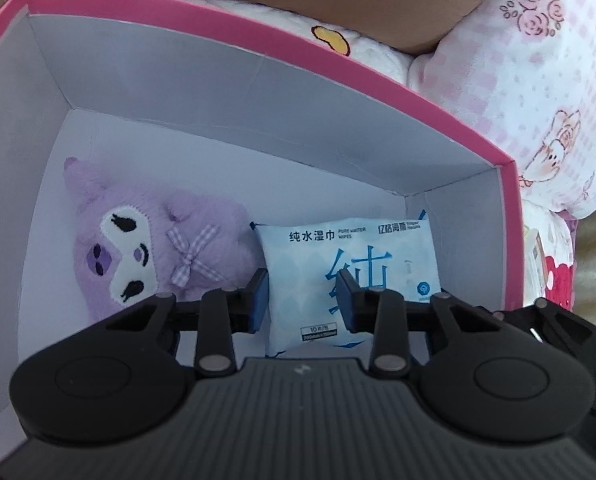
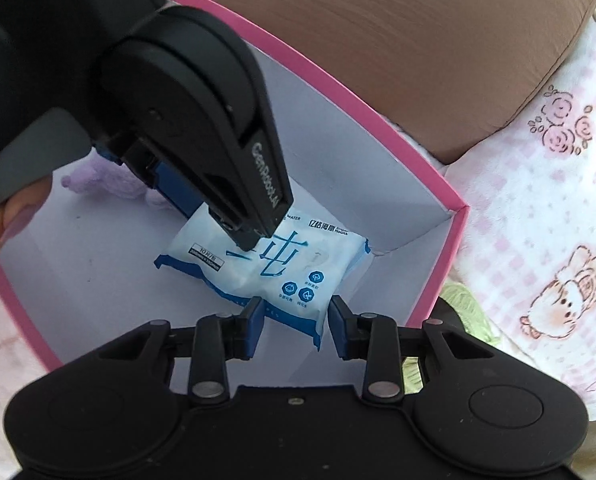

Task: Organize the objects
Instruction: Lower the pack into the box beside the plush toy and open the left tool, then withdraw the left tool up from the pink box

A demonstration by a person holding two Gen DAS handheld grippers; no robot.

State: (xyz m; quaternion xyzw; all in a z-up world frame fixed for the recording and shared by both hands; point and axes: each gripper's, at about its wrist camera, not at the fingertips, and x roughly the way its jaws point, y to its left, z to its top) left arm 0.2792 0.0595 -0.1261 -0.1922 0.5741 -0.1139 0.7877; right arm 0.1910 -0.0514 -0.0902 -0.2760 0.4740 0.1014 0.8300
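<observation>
Sitting on a pink-checked blanket point(image 1: 538, 92), the pink-rimmed box point(image 1: 258, 46) already held a purple plush toy point(image 1: 154, 236) and, just beside it toward the box's right wall, a pack of wet wipes point(image 1: 350, 276) lying flat on the floor. The pack's long axis ran slantwise across the right wrist view, one end at the corner. Both tongs pointed steeply down at it: the left gripper point(image 1: 302, 300) reached in over the pack's middle, the right gripper point(image 2: 296, 326) hung over its near edge. The pack showed between each pair of blue pads, yet whether either pair actually pinched it I could not tell; the left looked nearer.
</observation>
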